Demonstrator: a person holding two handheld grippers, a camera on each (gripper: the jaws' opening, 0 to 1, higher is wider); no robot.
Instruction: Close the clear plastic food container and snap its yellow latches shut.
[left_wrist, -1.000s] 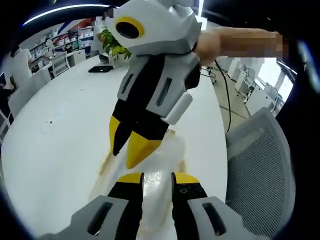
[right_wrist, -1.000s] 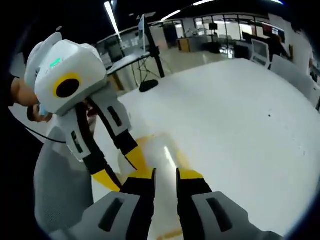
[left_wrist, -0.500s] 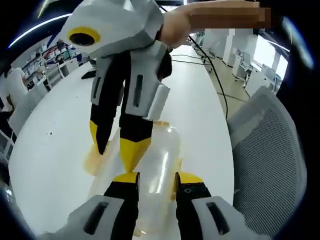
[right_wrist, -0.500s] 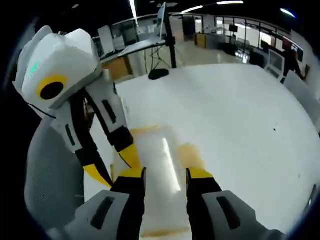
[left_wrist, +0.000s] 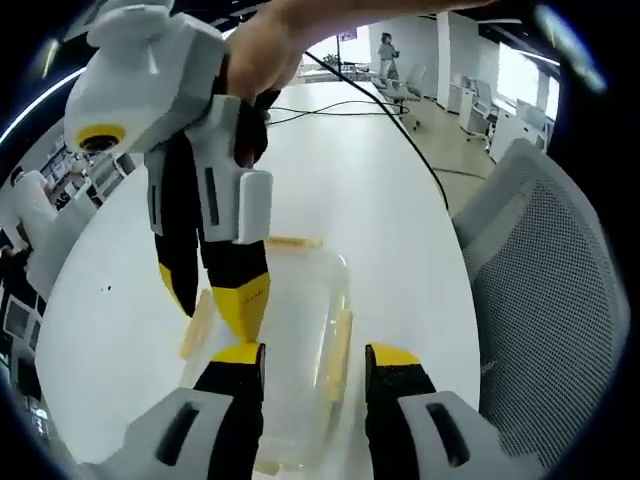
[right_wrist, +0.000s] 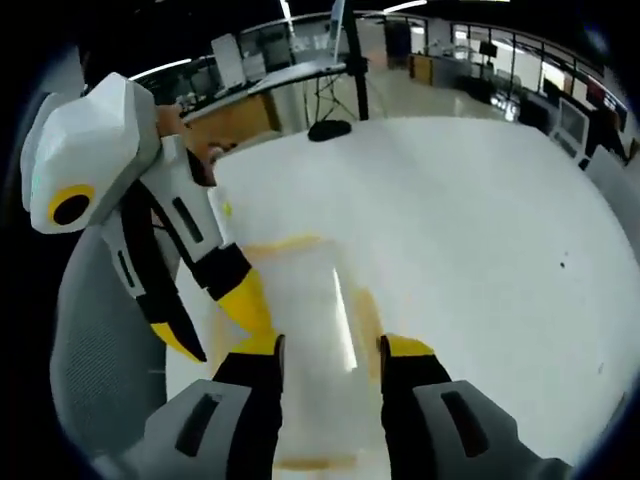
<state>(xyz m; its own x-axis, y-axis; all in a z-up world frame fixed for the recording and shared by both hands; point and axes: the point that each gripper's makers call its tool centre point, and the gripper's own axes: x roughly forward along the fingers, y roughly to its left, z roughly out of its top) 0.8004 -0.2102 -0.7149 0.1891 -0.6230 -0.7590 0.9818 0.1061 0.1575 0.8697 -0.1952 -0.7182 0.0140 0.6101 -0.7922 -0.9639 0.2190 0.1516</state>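
In the left gripper view my left gripper (left_wrist: 308, 358) has its fingers spread and released, grasping nothing, with the clear container (left_wrist: 300, 330) lying on the white table (left_wrist: 380, 220) just beyond and between the tips. Its yellow latches (left_wrist: 338, 350) show at about 1 o'clock of my tips, another at 10 o'clock and one on the far edge at 12. My right gripper (left_wrist: 205, 300) comes in from 11 o'clock, tips down at the container's near-left side; I cannot tell whether they touch it. An office chair (left_wrist: 540, 300) stands at 3 o'clock. In the right gripper view my right gripper (right_wrist: 332, 350) is likewise parted and holding nothing, the container (right_wrist: 310, 320) running away toward 12 o'clock on the table (right_wrist: 470, 220), with my left gripper (right_wrist: 215, 315) entering from 9 o'clock beside it. I judge the risk is pressing one side only, so the light box skids or the lid seats crooked and a latch misses its catch. The lid's seating is hard to read through the glare and clear plastic, and the near edge is cut off behind my own fingers.
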